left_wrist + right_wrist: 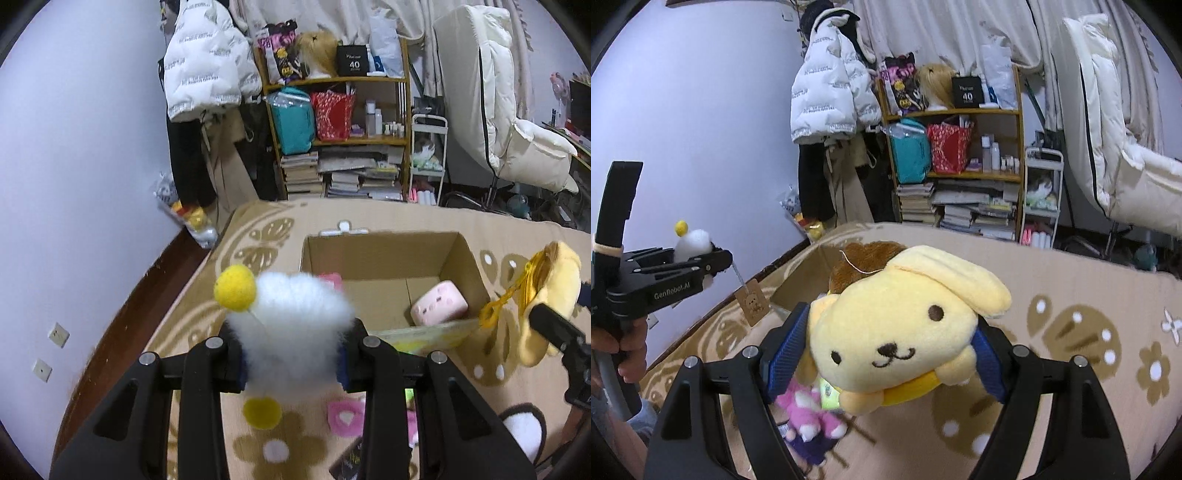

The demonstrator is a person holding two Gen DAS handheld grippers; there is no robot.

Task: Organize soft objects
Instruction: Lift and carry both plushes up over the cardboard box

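Note:
My left gripper (291, 360) is shut on a white fluffy toy (295, 317) with yellow pompoms, held above the patterned bed just short of the open cardboard box (384, 254); it also shows in the right wrist view (692, 245). A pink square plush (439, 302) lies inside the box. My right gripper (890, 354) is shut on a yellow dog plush (897, 328) with a brown cap, held above the bed; it shows at the right of the box in the left wrist view (546, 295).
Pink plush toys (809, 406) and a black-and-white fluffy item (524, 432) lie on the beige patterned blanket (1071, 332). A bookshelf (332, 122), a hanging white jacket (203, 62) and a white chair (509, 110) stand beyond the bed.

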